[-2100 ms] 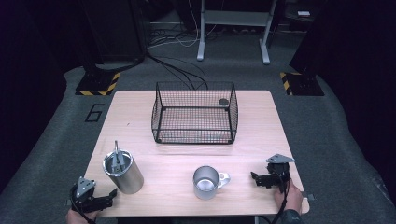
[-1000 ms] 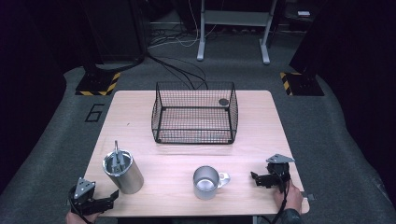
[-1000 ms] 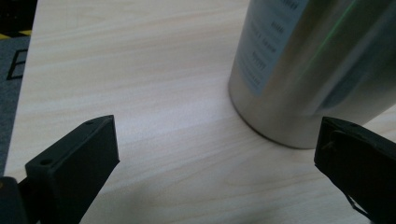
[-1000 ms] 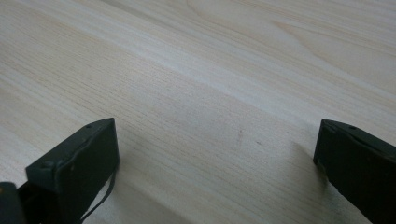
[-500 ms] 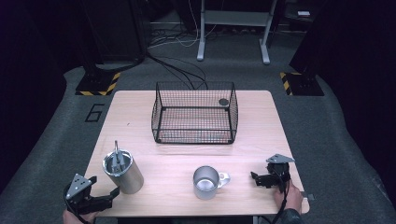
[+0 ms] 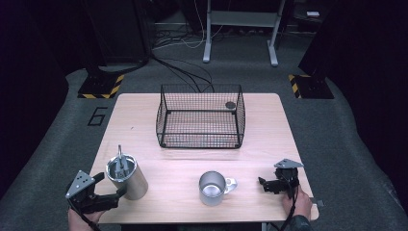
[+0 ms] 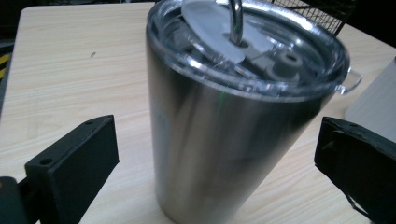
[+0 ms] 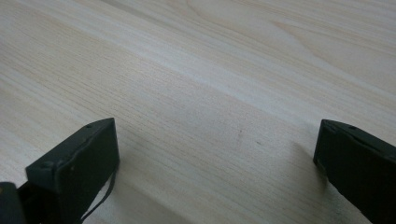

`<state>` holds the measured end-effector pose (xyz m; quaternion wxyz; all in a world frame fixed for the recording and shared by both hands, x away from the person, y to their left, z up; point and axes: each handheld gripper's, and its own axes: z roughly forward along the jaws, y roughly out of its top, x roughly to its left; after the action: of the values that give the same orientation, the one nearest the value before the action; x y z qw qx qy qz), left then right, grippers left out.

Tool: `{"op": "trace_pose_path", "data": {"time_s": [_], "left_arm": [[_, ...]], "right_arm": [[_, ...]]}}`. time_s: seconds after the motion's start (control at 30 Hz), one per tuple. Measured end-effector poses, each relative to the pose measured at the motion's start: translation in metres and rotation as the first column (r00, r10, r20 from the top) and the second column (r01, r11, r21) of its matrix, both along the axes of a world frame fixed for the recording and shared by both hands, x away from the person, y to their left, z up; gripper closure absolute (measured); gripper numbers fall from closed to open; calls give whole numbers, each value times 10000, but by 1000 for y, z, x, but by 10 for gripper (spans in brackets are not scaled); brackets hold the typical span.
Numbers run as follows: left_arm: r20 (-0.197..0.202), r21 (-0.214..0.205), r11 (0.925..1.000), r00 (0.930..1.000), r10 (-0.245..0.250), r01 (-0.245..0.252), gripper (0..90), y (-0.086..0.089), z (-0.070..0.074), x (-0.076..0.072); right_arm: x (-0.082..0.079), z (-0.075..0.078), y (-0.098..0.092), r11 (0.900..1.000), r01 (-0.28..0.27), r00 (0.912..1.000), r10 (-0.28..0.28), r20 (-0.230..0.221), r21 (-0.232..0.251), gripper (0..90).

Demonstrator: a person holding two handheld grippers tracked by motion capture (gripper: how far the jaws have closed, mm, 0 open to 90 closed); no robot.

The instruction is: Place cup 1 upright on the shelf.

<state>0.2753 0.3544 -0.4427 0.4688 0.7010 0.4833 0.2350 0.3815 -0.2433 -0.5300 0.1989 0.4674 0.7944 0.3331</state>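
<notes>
We start with the table [image 6: 144, 115], a pale wood top that carries everything else. At its far middle stands the wire basket [image 6: 200, 117], open at the top, with a small dark disc [image 6: 230, 104] at its far right corner (whether it lies inside or is fixed to the mesh, we cannot tell).

Next in size is the tumbler [image 6: 127, 176], a steel cup with a clear lid and a metal straw, at the near left of the table. It stands upright, so its long axis is vertical. Right of it, near the front edge and well apart, stands the mug [image 6: 213, 187], handle toward the right.

The left gripper [image 6: 107, 188] is at the near left corner, just beside the tumbler. In the left gripper view the tumbler [image 7: 233, 112] rises between the two black jaws, which stand wide apart with clear table on both sides of the steel wall; nothing is clamped. The jaws sit low on the body, about level with its lower half, and the tumbler lies straight ahead of them, slightly right of centre.

The right gripper [image 6: 263, 183] rests at the near right, jaws also apart, facing bare wood [image 8: 210, 93].

We judge the left hand far the nearer to the tumbler: advancing a little and closing should take it across its width.
</notes>
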Motion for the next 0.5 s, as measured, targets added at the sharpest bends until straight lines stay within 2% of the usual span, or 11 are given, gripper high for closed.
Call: {"op": "trace_pose_path", "data": {"time_s": [0.17, 0.5], "left_arm": [[212, -32, 9999, 9997, -96, 97, 0, -6, 5, 7], [239, -219, 9993, 9993, -301, 306, 0, -11, 5, 18]], "right_arm": [[0, 0, 0, 10000, -7, 10000, 7, 1, -4, 0], [0, 0, 0, 10000, -3, 10000, 3, -3, -3, 0]]}}
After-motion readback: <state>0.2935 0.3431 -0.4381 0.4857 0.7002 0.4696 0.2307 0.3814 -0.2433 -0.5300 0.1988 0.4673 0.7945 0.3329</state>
